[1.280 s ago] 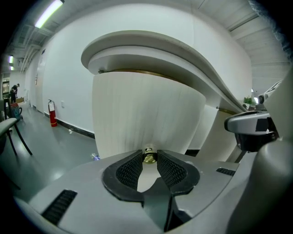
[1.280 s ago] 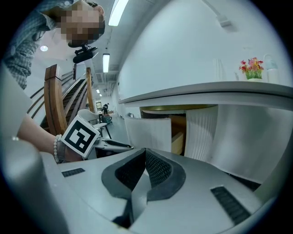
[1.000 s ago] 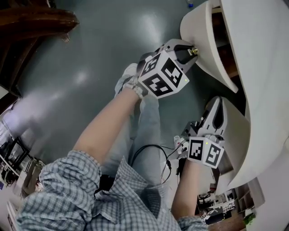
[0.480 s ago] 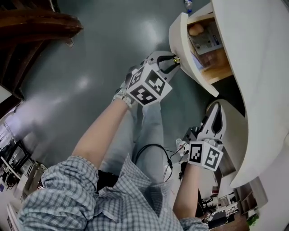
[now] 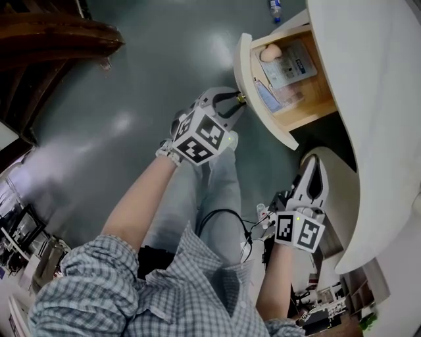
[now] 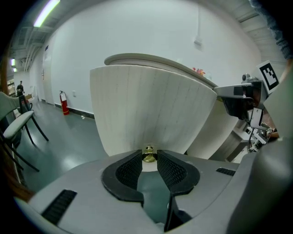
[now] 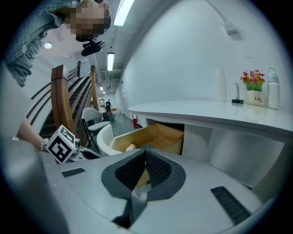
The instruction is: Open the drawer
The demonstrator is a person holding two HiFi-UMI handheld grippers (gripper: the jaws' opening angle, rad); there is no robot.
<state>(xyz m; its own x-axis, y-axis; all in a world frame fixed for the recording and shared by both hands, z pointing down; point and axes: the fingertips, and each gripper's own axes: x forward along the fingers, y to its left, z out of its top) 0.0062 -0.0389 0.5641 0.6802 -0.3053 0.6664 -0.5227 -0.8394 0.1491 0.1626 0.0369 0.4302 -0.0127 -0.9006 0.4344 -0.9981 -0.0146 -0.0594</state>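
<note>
The upper drawer [image 5: 289, 99] stands pulled out, its curved white front [image 5: 251, 76] towards me and its wooden inside showing. A small brass knob [image 6: 148, 154] sits between my left gripper's pads [image 6: 171, 170], and the left gripper [image 5: 231, 104] is shut on it. Inside the drawer lie a beige round thing [image 5: 268, 52] and a flat printed packet [image 5: 291, 62]. My right gripper [image 5: 314, 163] hangs lower right beside the lower drawer front [image 5: 345, 197], its jaws shut with nothing in them. The right gripper view looks over its closed tips [image 7: 145, 153] into the open drawer [image 7: 158, 136].
The white countertop [image 5: 375, 72] overhangs both drawers; flowers [image 7: 252, 81] and bottles stand on it. A bottle [image 5: 276, 8] lies on the grey floor behind the drawer. A dark wooden rail [image 5: 56, 36] is far left. My legs and a black cable [image 5: 220, 220] are below.
The upper drawer has slid out, leftwards in the head view, with the left gripper on its knob; its inside and contents have come into view. The right gripper has barely shifted.
</note>
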